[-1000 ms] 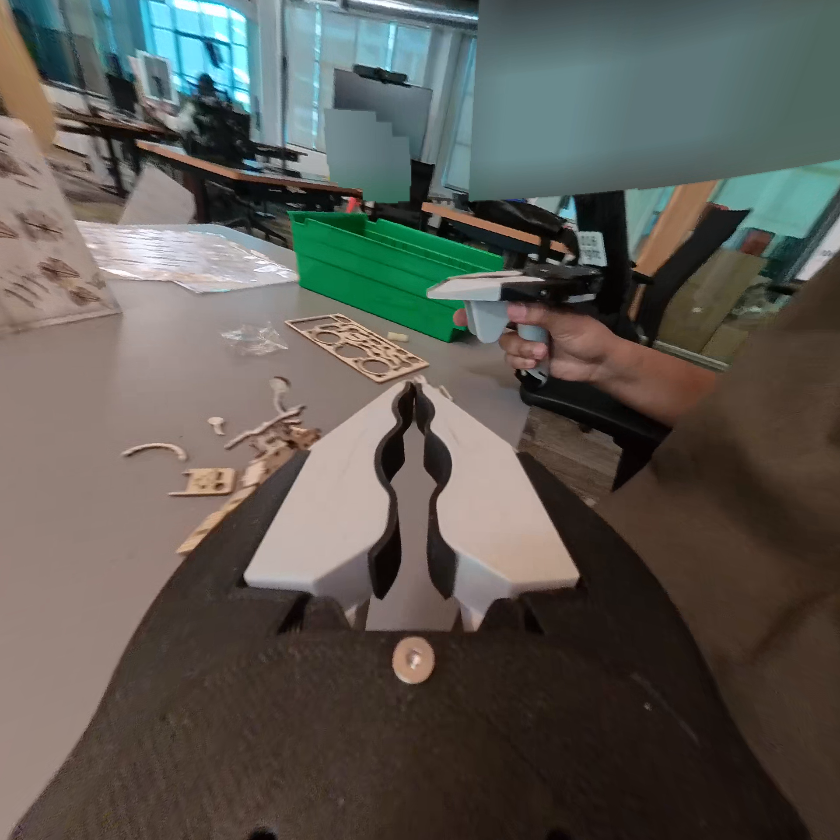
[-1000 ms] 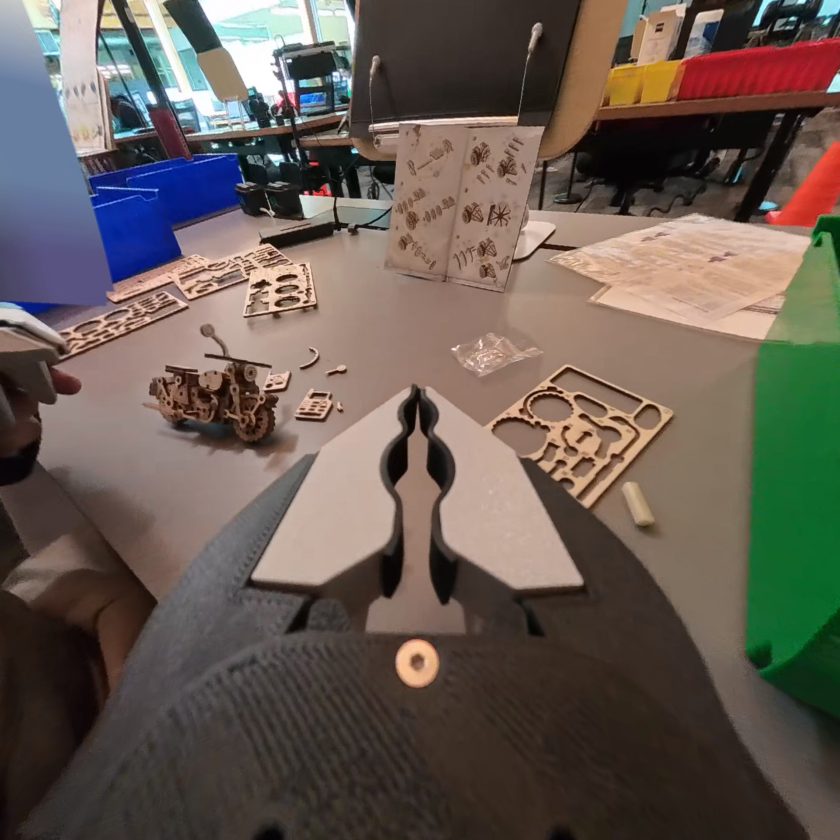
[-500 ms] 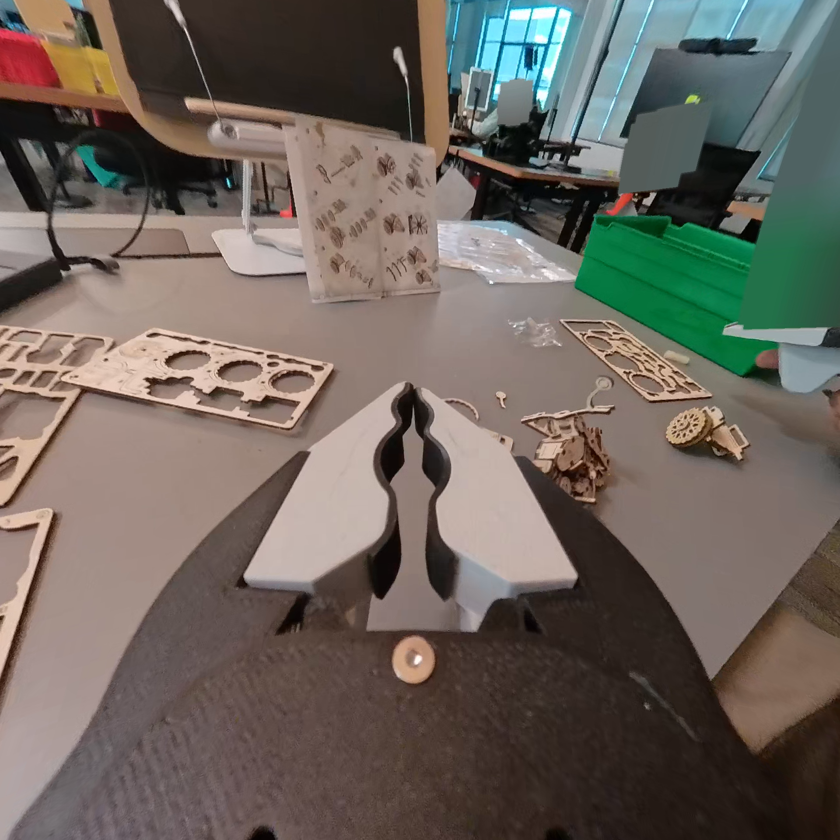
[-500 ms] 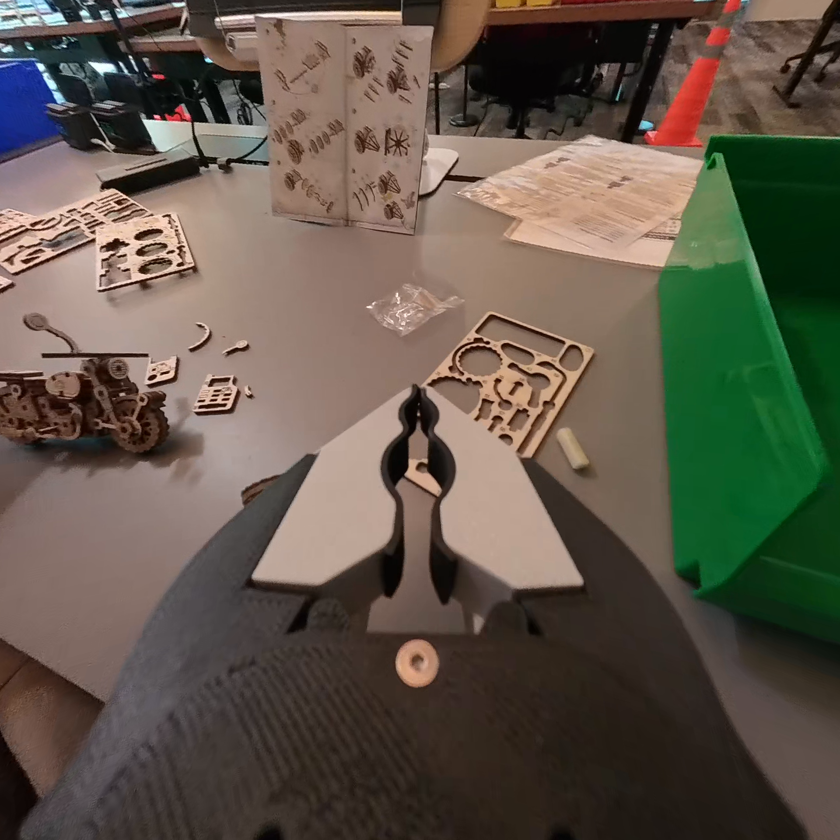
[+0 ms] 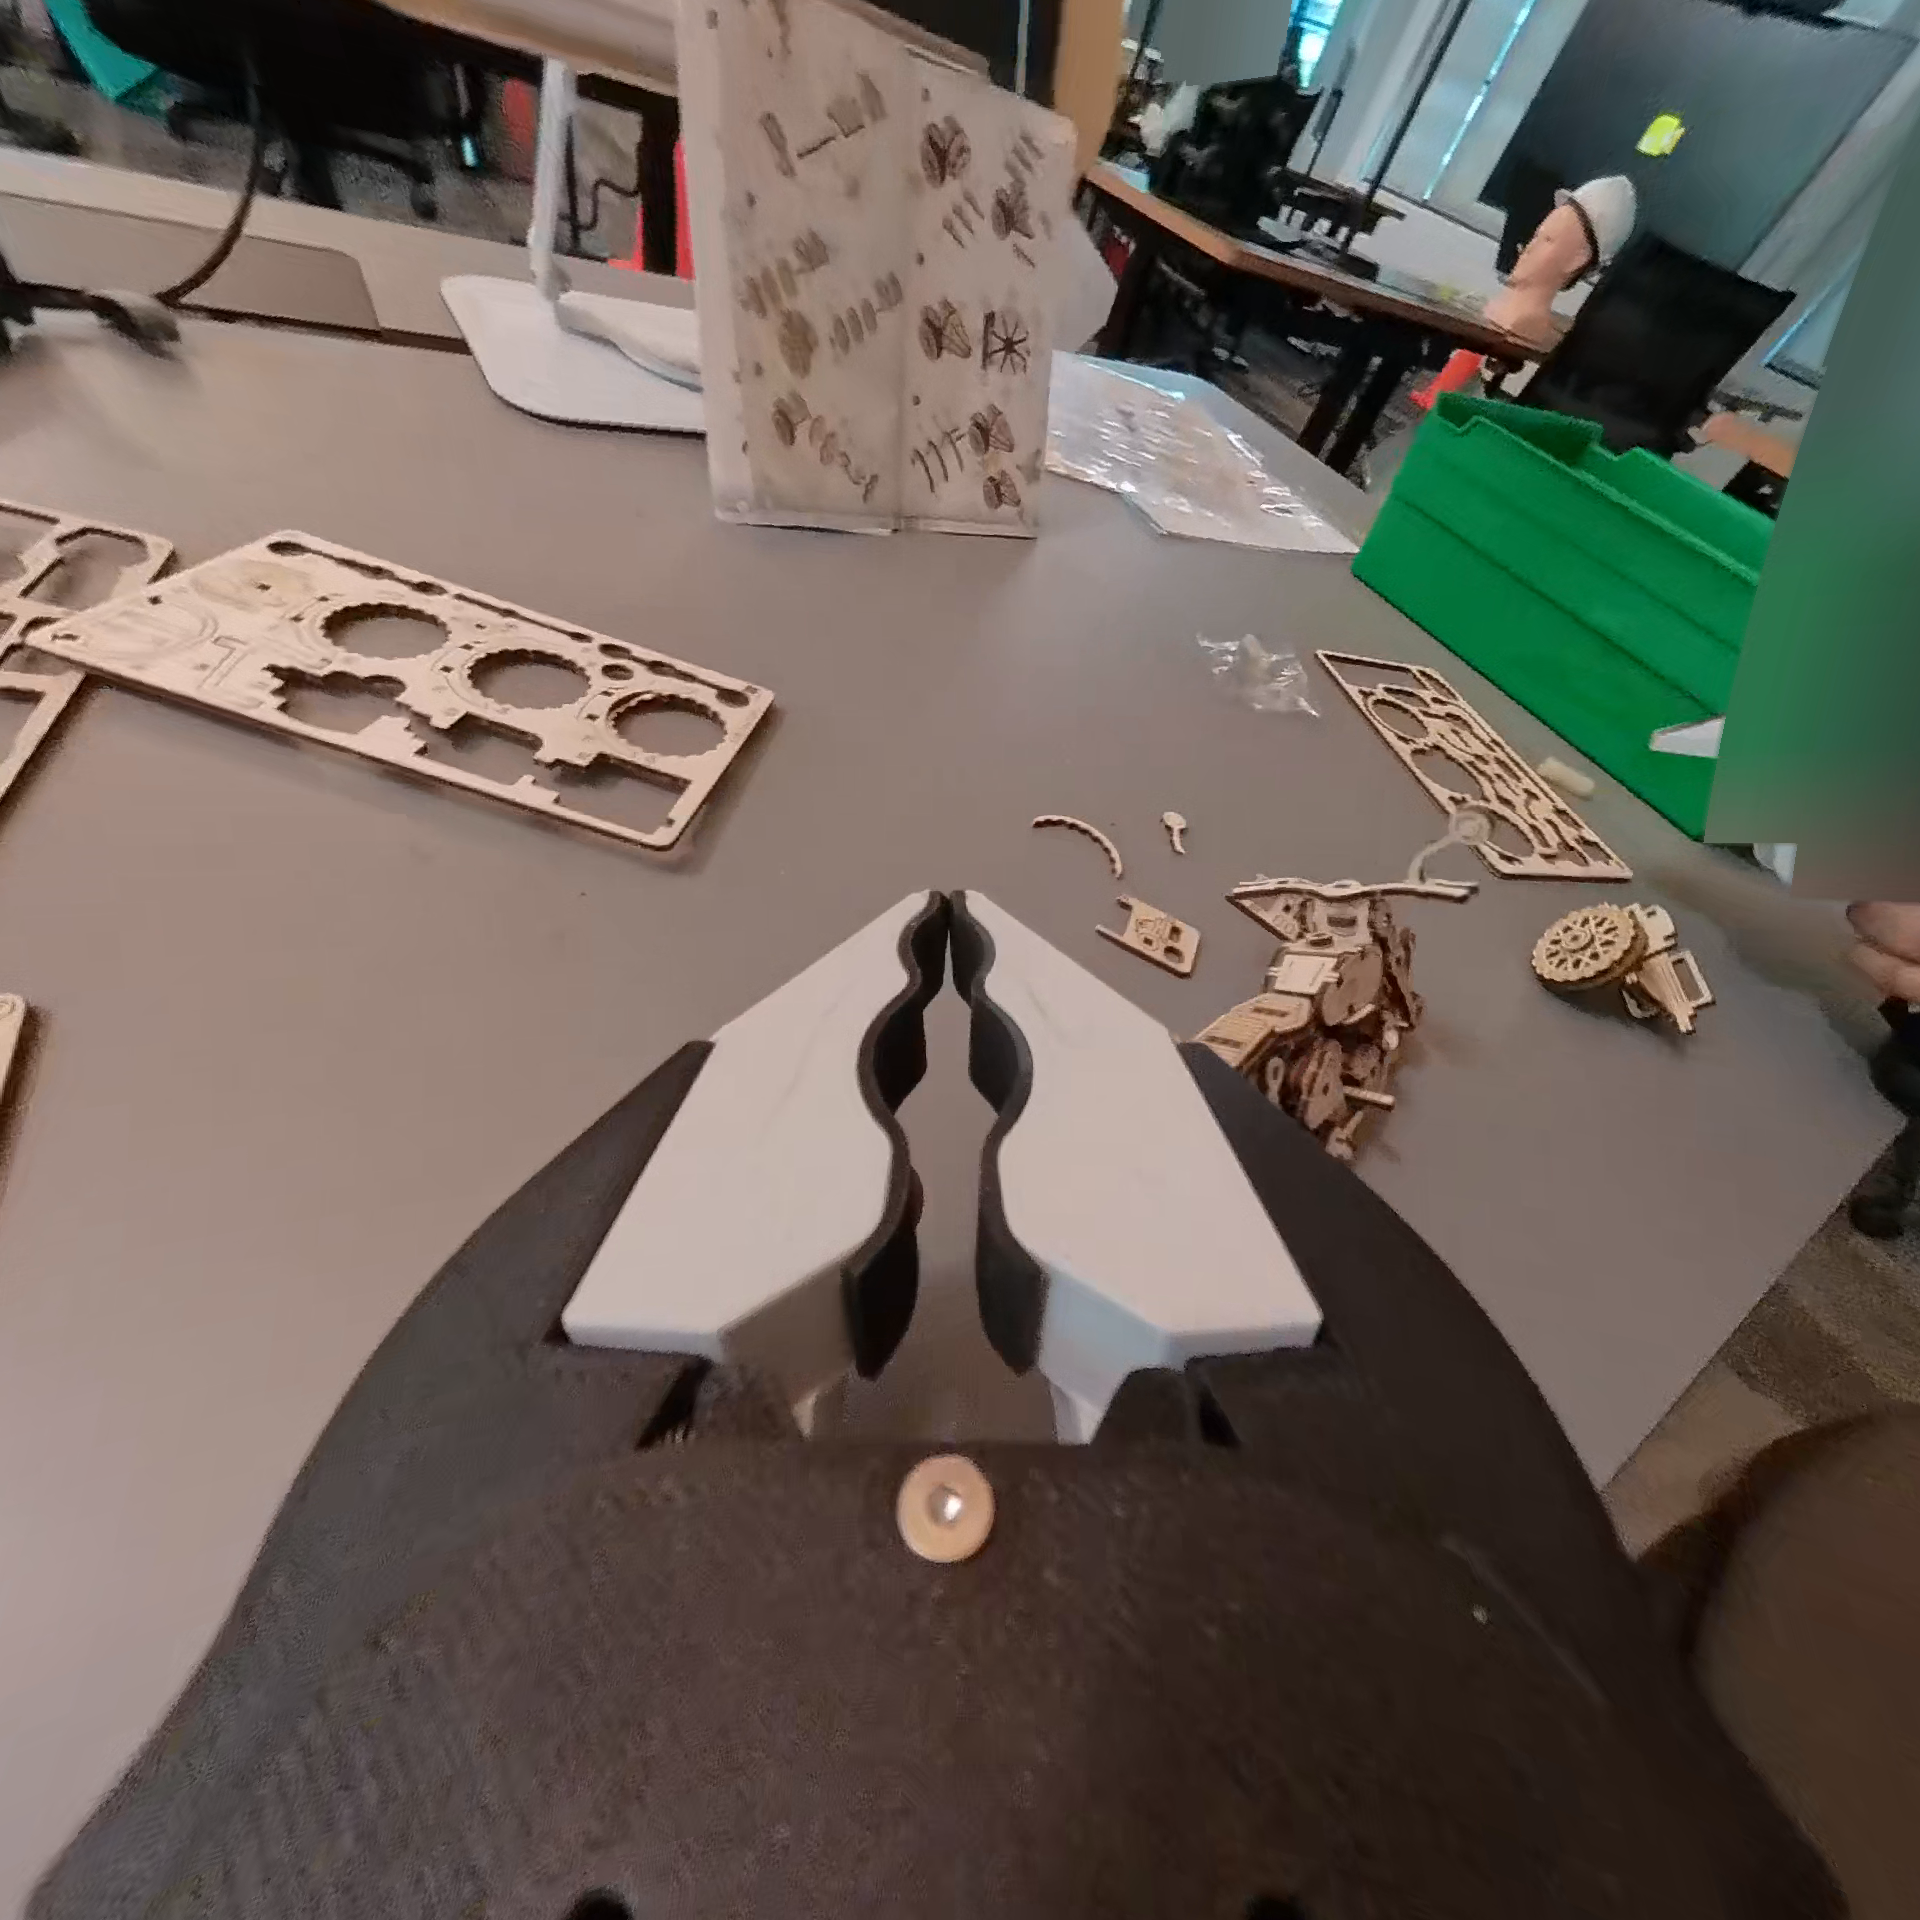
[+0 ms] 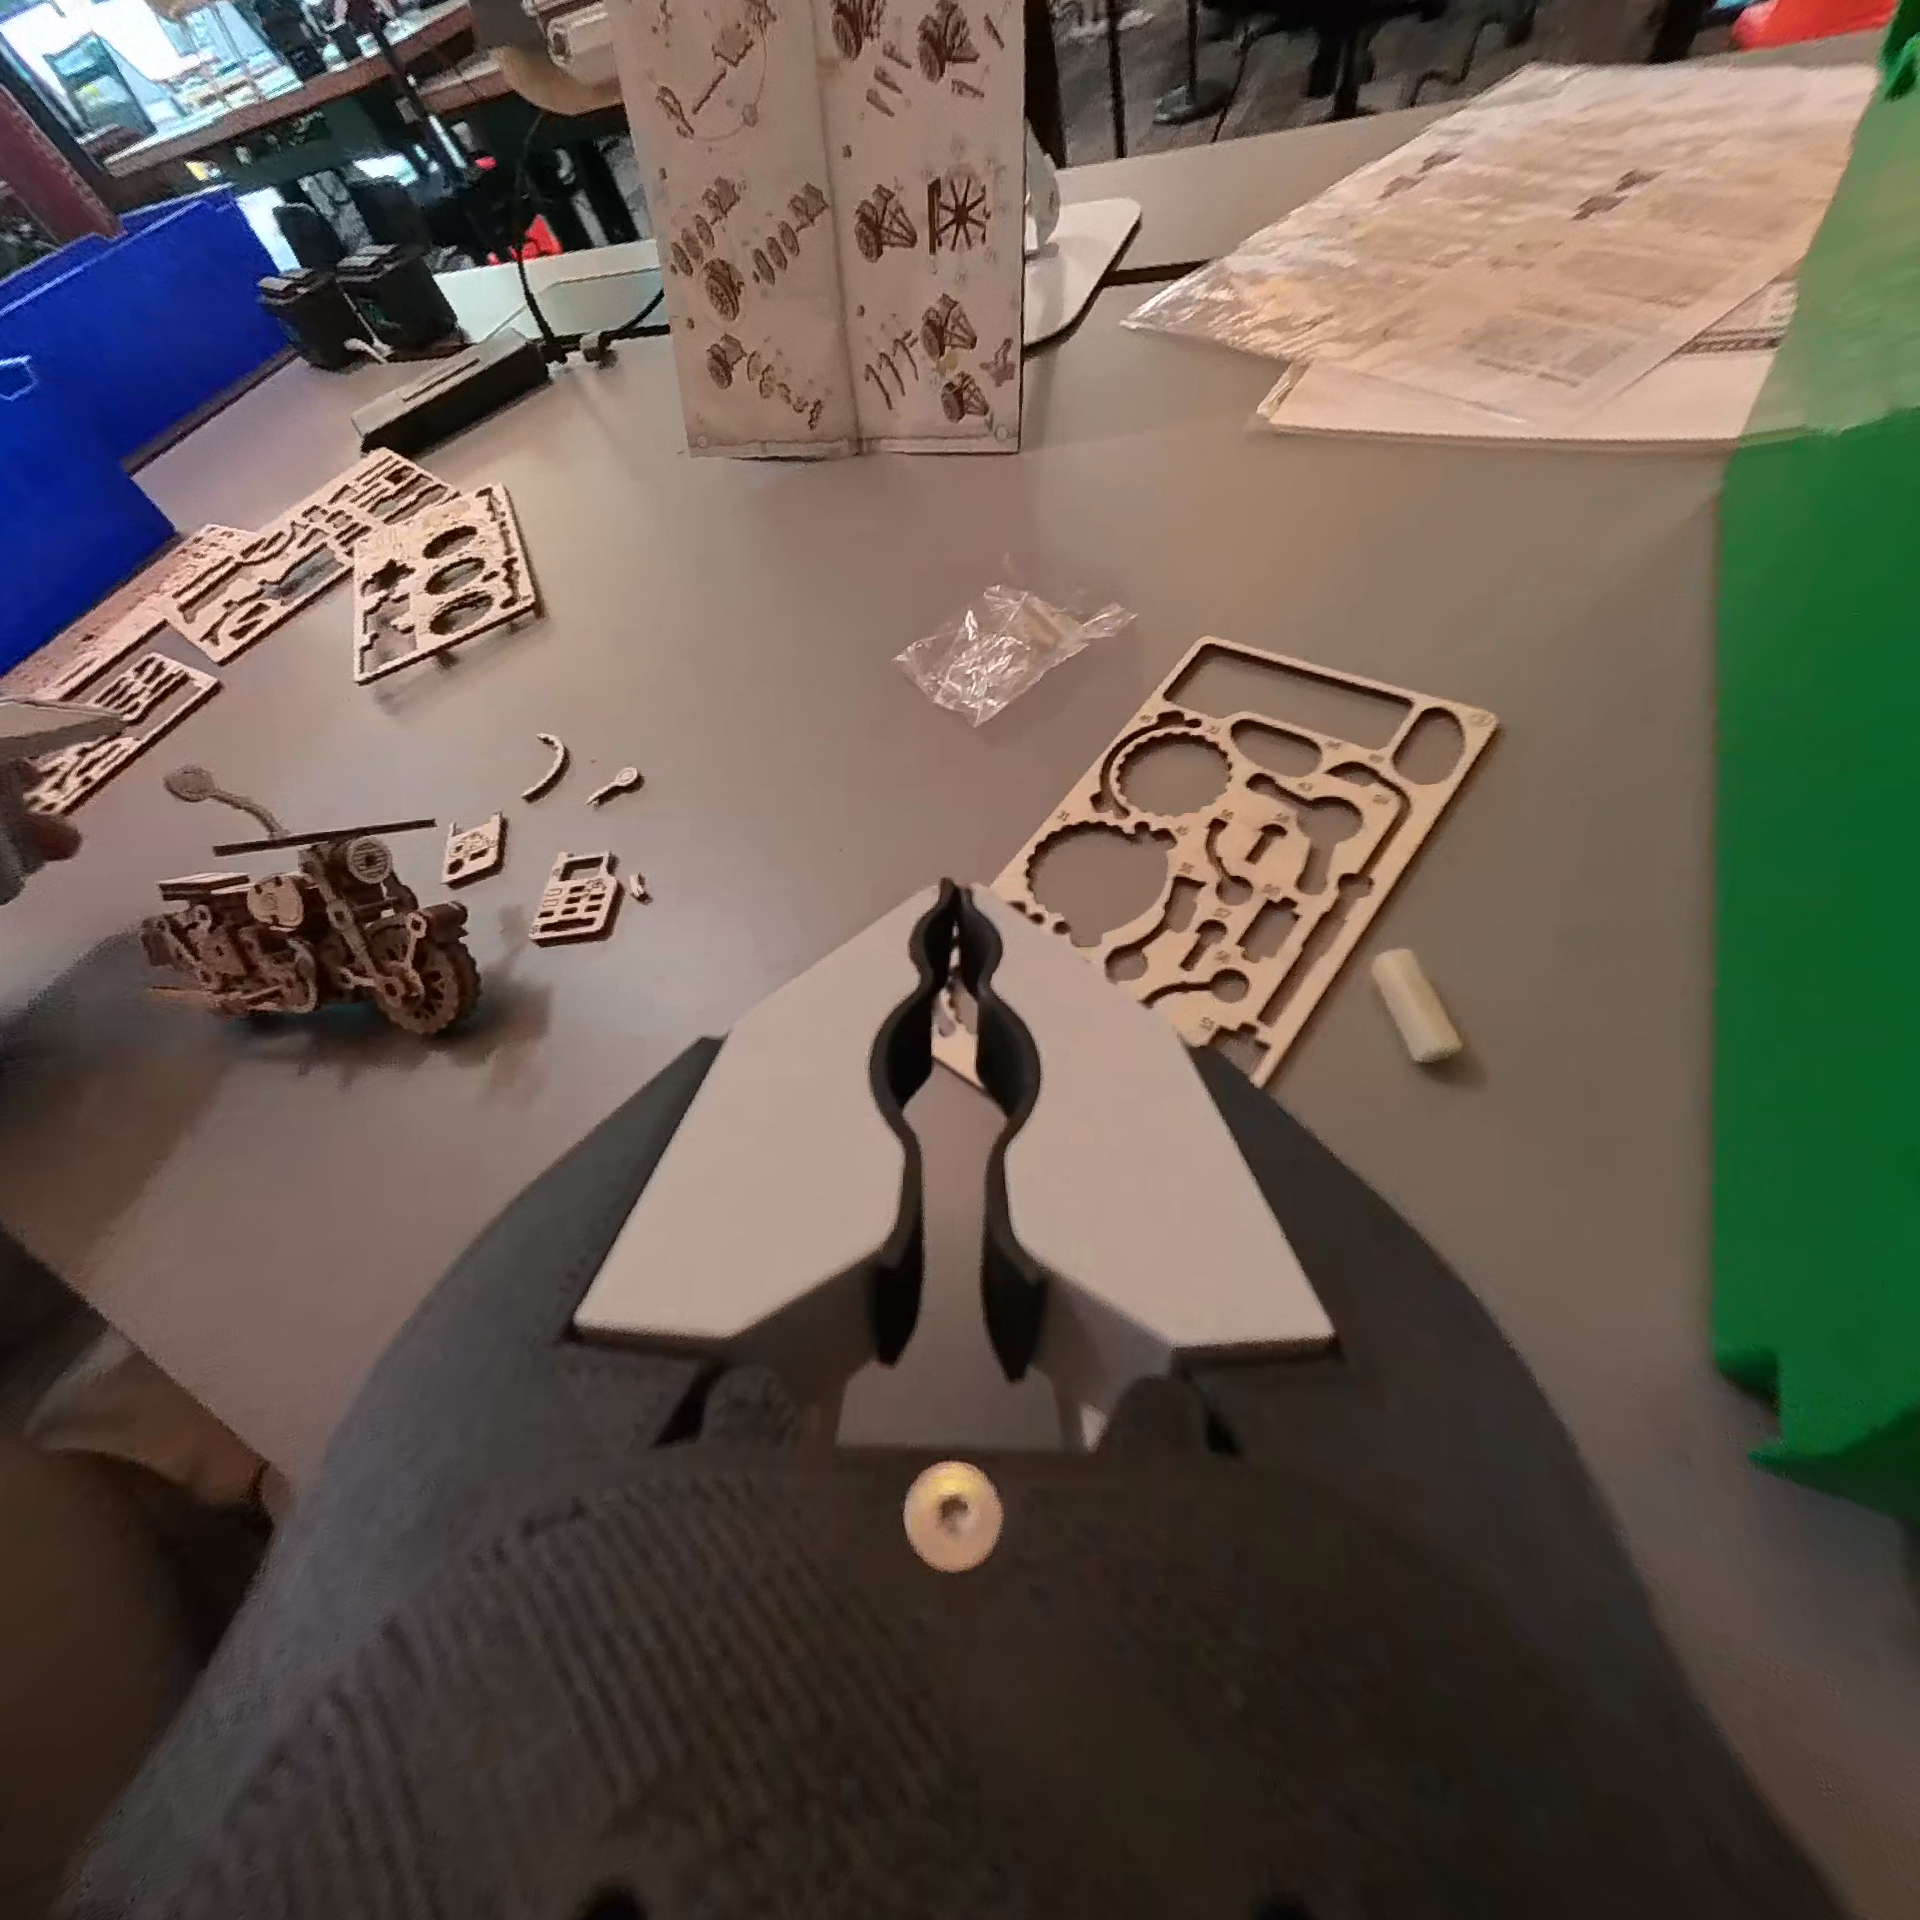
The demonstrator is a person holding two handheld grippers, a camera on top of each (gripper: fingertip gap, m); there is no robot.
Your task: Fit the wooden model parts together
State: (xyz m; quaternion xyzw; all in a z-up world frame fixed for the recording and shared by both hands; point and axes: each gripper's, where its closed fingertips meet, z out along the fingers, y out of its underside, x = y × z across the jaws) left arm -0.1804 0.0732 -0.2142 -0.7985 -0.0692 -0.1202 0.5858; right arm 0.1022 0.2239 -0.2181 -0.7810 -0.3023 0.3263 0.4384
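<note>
A partly built wooden motorcycle (image 6: 312, 935) stands on the grey table (image 6: 790, 644); it also shows in the left wrist view (image 5: 1320, 997). A wooden wheel sub-assembly (image 5: 1616, 951) lies to its right. Small loose parts lie nearby: a slotted plate (image 6: 571, 899), a smaller plate (image 6: 473, 847), an arc (image 6: 545, 769). My left gripper (image 5: 951, 904) is shut and empty, left of the motorcycle. My right gripper (image 6: 961, 899) is shut above the near corner of a punched wooden sheet (image 6: 1247, 873). A bit of wood shows through its jaw gap, seemingly lying below.
A green bin (image 6: 1818, 831) stands close on the right. An upright instruction booklet (image 6: 842, 229) stands at the back. More punched sheets (image 5: 416, 675) lie left. A plastic bag (image 6: 997, 649), a white cylinder (image 6: 1413, 1003), papers (image 6: 1507, 260) and a blue bin (image 6: 83, 343) are around. Across from one pair of fingers to the other is roughly 35 cm. The smaller plate (image 6: 473, 847) lies some 12 cm from my left tips, 25 cm from my right tips. Seen from the left wrist view (image 5: 1153, 931) as well. The partly built wooden motorcycle (image 6: 312, 935) is about 12 cm from my left fingertips and 20 cm from my right. Look for it in the left wrist view (image 5: 1385, 993) too.
The left view swung left from the person's other hand onto the table and came closer. The right gripper moved forward over the sheet's corner. Both grippers stayed shut.
</note>
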